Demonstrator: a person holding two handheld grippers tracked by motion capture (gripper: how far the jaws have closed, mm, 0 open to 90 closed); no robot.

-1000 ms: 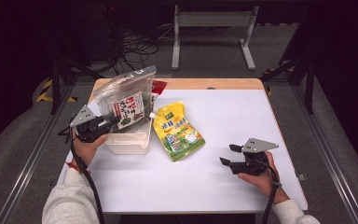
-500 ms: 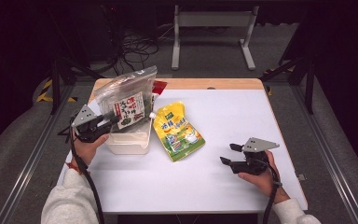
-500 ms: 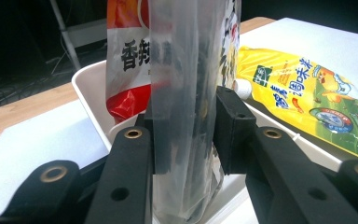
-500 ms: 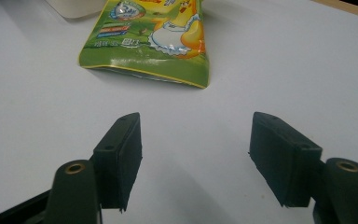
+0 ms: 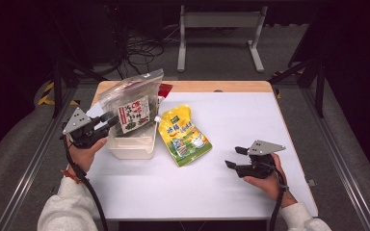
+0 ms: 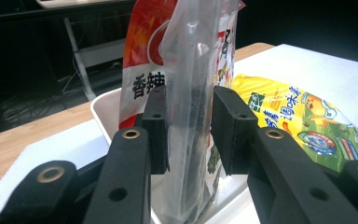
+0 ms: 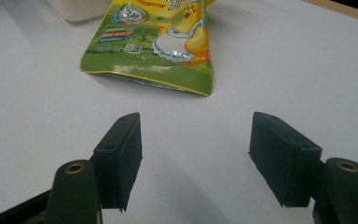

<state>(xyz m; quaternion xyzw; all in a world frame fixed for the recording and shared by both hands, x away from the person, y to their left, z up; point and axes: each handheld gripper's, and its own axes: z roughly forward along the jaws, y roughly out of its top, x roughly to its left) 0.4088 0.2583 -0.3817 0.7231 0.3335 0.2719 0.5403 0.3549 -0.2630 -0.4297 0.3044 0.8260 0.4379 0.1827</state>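
The left gripper stood loosely around the clear snack bag in the white tub, perhaps letting it stay there, while the right gripper rested open and empty on the table near the yellow pouch.

A white-topped table with a light wooden edge stands in a dark room. The grey floor behind it looks like carpet, though it is hard to tell. A grey metal stand with two legs sits farther back. Black cables lie tangled on the floor. Silver metal rails run along both sides.
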